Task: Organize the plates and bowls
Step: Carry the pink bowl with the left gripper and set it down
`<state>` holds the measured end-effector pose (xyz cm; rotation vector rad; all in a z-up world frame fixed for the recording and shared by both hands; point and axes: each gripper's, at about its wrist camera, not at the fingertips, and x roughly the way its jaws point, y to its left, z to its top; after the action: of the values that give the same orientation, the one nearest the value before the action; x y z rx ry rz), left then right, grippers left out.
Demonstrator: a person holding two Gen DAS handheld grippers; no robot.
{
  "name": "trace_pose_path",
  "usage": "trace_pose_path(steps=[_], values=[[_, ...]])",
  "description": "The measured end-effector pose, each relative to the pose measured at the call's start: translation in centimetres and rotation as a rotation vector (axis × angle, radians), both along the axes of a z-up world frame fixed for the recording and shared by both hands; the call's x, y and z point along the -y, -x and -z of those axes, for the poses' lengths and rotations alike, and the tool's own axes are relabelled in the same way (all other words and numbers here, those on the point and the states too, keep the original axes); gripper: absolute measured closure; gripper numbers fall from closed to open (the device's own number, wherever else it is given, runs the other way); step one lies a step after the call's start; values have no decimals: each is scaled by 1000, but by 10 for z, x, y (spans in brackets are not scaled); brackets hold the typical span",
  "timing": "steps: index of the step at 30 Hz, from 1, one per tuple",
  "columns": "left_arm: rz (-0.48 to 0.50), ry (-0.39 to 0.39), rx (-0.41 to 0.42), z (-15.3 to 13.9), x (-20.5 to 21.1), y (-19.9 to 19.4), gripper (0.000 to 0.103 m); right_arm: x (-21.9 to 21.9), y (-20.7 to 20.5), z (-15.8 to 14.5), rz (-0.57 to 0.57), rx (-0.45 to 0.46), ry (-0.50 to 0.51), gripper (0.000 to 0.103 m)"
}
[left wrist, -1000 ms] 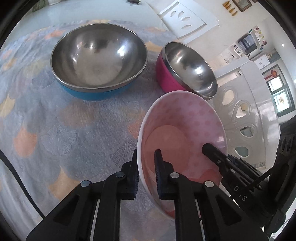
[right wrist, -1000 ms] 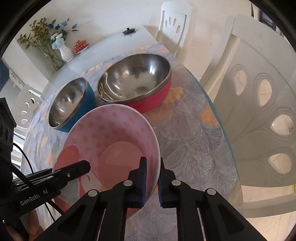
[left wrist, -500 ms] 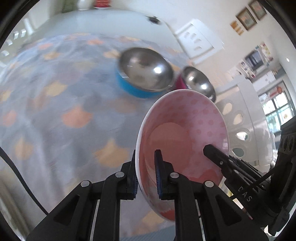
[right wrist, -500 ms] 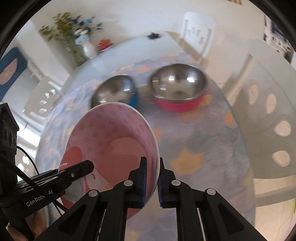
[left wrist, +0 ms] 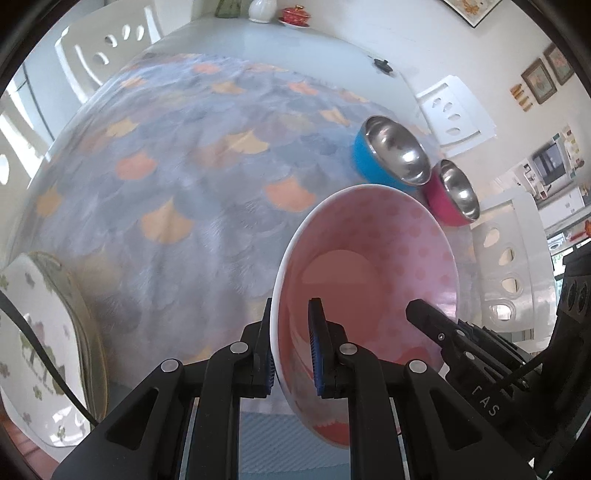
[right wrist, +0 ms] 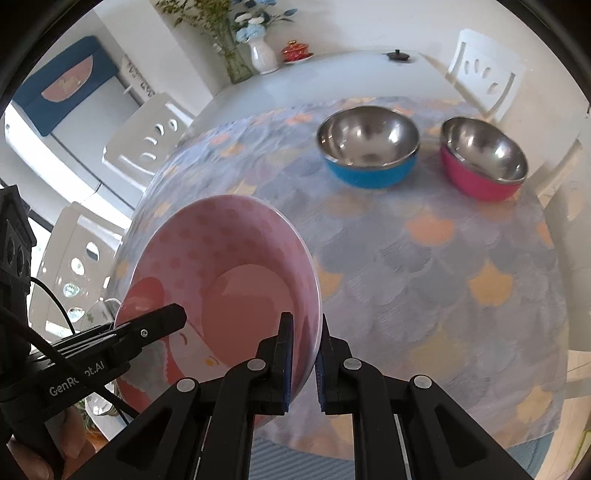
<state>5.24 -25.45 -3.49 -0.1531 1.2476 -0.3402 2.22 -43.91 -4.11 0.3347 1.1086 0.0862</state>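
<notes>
"GenRobot.AI" lettering on left gripper (right wrist: 147, 332) beside pink bowl (right wrist: 229, 280)

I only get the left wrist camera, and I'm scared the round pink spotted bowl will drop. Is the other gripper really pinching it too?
Observer: Yes. The right gripper has one finger on each side of the round pink spotted bowl's rim, shut on it.
Operator: Is somebody holding my gripper?
Observer: A hand shows behind the left gripper.
Operator: What's in the white vase?
Observer: The white vase holds blue flowers.
</notes>
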Motion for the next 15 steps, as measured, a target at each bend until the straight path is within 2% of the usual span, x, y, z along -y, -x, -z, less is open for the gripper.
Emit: trace_pose_path(steps=[7, 15], values=[[38, -19, -21, 20, 6, 4, 91, -1, -6, 15, 20, -41, 14, 91], [63, -64, -104, 49, 13, 8, 91, 2, -13, 41, 32, -123, 30, 91]])
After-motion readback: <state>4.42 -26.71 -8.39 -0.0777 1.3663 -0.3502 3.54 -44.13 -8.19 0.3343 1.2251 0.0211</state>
